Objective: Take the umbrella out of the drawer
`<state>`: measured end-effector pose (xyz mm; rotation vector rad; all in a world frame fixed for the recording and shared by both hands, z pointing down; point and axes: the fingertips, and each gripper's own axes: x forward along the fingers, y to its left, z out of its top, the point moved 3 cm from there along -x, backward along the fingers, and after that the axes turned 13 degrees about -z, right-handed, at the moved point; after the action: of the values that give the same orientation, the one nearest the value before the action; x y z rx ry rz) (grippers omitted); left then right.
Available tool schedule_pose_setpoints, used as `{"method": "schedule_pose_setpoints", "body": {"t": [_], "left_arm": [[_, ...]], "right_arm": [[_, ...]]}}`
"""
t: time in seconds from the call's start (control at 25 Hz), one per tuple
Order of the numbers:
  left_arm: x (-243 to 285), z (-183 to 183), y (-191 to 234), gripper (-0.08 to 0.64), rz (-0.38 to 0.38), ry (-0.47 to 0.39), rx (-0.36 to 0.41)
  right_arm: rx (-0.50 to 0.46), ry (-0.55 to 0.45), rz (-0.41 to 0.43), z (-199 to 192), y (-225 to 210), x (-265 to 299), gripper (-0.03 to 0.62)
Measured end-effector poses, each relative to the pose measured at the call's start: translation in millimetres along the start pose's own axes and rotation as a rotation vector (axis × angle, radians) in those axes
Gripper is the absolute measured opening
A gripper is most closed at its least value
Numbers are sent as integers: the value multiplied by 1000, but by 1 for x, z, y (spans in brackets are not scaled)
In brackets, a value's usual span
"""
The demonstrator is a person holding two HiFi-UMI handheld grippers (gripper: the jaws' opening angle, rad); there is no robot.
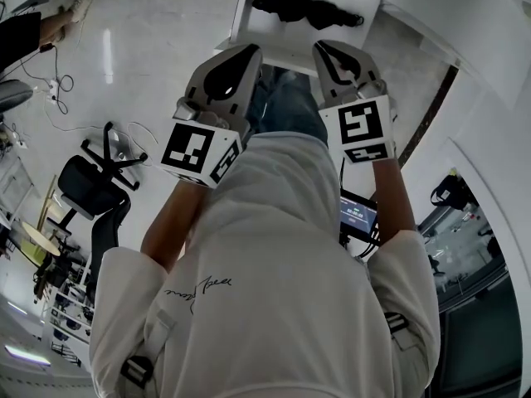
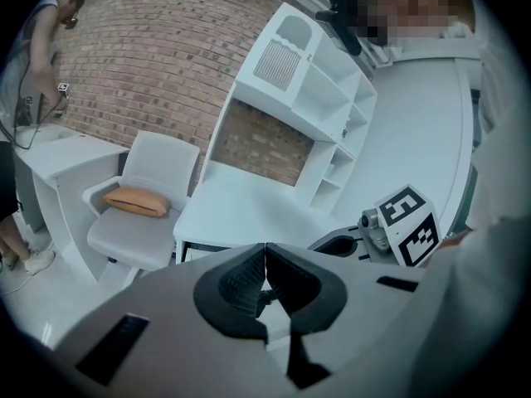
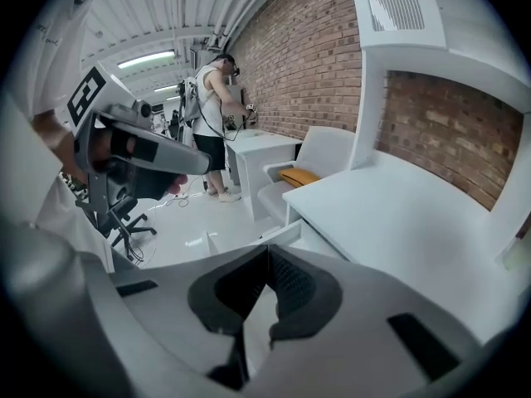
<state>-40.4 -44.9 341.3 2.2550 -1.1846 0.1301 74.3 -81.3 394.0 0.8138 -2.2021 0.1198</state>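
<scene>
Umbrella (image 1: 303,7): black, folded, lying across the open drawer (image 1: 278,36) at top centre of the head view. My guess is it's light, with loose, soft cloth folds over a stiff shaft, so a bit slippery and likely to sag if pinched by the fabric alone. Its left end looks bunchy and its right end narrows to what may be the handle, though I can't be sure. Best hold is probably mid-body, squeezing through to the shaft, or that narrow right end.

Left gripper (image 1: 247,54): jaws closed tip to tip with nothing between them, forearm stretched forward, nose tilted down toward the drawer front, short of the umbrella.

Right gripper (image 1: 326,50): jaws also closed and empty. It sits parallel beside the left one and dips more steeply, also not touching the umbrella.
</scene>
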Motion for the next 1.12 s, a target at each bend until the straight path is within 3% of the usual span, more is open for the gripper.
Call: {"method": "schedule_pose_setpoints", "body": {"t": [1.12], "left_arm": [[29, -27, 7, 17, 30, 92, -59]], "right_arm": [[-126, 108, 70, -52, -7, 65, 27]]}}
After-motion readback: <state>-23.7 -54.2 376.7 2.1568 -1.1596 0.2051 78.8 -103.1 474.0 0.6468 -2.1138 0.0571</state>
